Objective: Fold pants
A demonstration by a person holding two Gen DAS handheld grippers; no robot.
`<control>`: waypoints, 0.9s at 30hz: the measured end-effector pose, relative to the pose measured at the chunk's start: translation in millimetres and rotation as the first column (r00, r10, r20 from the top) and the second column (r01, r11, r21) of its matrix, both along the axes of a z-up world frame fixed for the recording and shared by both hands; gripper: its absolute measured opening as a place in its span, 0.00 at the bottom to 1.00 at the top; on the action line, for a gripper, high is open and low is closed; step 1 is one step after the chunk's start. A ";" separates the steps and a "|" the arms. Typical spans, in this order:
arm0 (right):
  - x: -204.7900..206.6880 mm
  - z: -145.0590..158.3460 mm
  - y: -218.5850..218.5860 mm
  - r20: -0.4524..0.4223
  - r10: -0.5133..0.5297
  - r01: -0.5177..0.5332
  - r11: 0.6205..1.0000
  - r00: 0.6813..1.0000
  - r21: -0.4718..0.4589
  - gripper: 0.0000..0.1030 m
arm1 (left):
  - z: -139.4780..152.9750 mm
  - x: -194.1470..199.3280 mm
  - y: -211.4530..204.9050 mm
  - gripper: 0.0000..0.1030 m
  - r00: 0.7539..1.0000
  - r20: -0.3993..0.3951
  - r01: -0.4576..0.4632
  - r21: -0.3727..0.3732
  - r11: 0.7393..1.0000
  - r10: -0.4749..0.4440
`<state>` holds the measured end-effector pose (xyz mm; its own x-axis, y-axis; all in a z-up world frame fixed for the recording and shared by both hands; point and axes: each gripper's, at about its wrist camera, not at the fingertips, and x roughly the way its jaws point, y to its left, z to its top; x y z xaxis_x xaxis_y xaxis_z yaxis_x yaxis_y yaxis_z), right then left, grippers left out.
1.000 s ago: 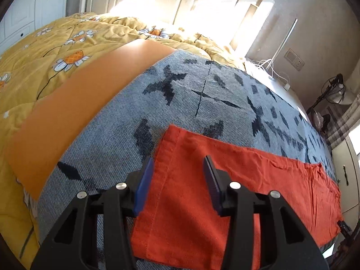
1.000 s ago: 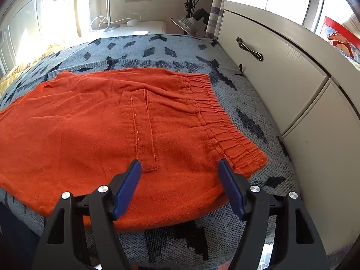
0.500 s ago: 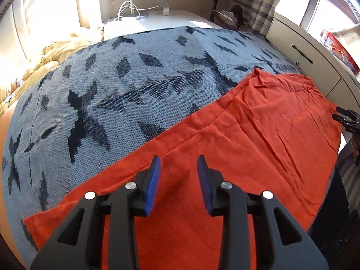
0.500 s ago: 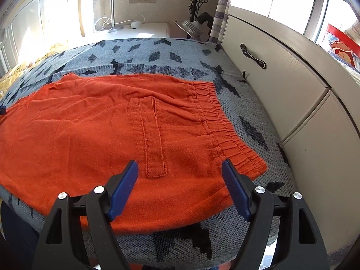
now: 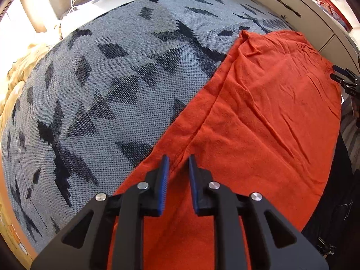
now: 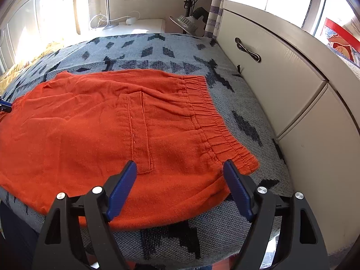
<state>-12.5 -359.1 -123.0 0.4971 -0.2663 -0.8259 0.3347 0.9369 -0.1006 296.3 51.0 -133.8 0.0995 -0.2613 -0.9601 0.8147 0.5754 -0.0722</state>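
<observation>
Orange pants (image 5: 258,117) lie flat on a grey patterned blanket (image 5: 112,78). My left gripper (image 5: 178,164) hovers low over a leg near its far edge, its jaws narrowed to a small gap with a raised crease of orange cloth between the pads. In the right wrist view the pants (image 6: 112,130) show a pocket and an elastic waistband (image 6: 216,126). My right gripper (image 6: 180,171) stands wide open over the near edge by the waistband corner, with nothing between its fingers. Each gripper shows small in the other's view: the right gripper (image 5: 344,78) and the left gripper (image 6: 4,106).
A white cabinet (image 6: 281,85) with a dark handle runs along the bed's right side. At the head end stand a white nightstand (image 6: 135,25) with cables and a lamp (image 6: 186,21). A yellow quilt (image 5: 18,72) lies beyond the blanket.
My left gripper swung from the hem end to face the waistband, moved in over the leg, and its jaws narrowed. My right gripper stayed wide open, drifting slightly back.
</observation>
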 end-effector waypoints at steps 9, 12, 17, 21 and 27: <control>-1.3 6.1 -2.1 0.017 -0.010 0.010 1.000 1.000 -0.003 0.74 | 17.5 -6.5 -6.8 0.05 0.996 0.080 0.037 0.052 0.998 -0.041; 2.9 5.6 -1.8 0.015 -0.003 0.004 1.000 1.000 -0.010 0.74 | 23.6 -1.3 -5.5 0.05 0.993 0.113 0.013 0.046 0.999 -0.018; 8.5 3.2 -0.9 0.017 -0.001 0.001 1.000 1.000 -0.018 0.74 | 17.3 11.2 -3.6 0.05 0.992 0.119 -0.037 0.045 0.998 0.032; 12.4 2.0 -1.1 0.011 0.001 -0.001 1.000 1.000 -0.027 0.74 | 2.8 10.6 -5.5 0.05 0.993 0.113 -0.049 0.061 0.997 0.042; 36.6 26.1 -8.1 0.077 0.045 -0.046 0.999 0.996 0.014 0.73 | 11.0 11.8 4.7 0.30 0.980 0.163 -0.123 0.037 0.992 0.115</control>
